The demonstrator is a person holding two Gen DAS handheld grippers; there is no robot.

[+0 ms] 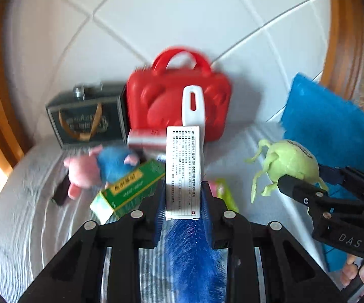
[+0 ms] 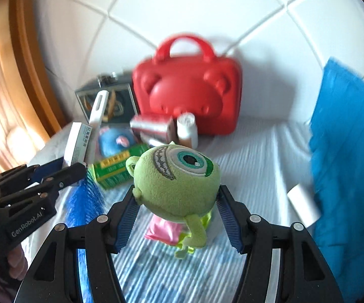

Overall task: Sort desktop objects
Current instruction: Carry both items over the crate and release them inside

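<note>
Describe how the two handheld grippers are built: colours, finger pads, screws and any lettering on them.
Both are matte black plastic linkage frames with round silver screw heads at the joints. The left gripper and right gripper each have ribbed blue pads on their fingers. Seen from the side, the right one bears white "DAS" lettering, the left one white "GenRobot.AI". No cables or sleeves show.

The handbag stood at twelve o'clock against the wall; the framed box at its nine o'clock, the cushion at three.

Bright daylight from left; motion blur; fisheye bending, dark corners.
</note>
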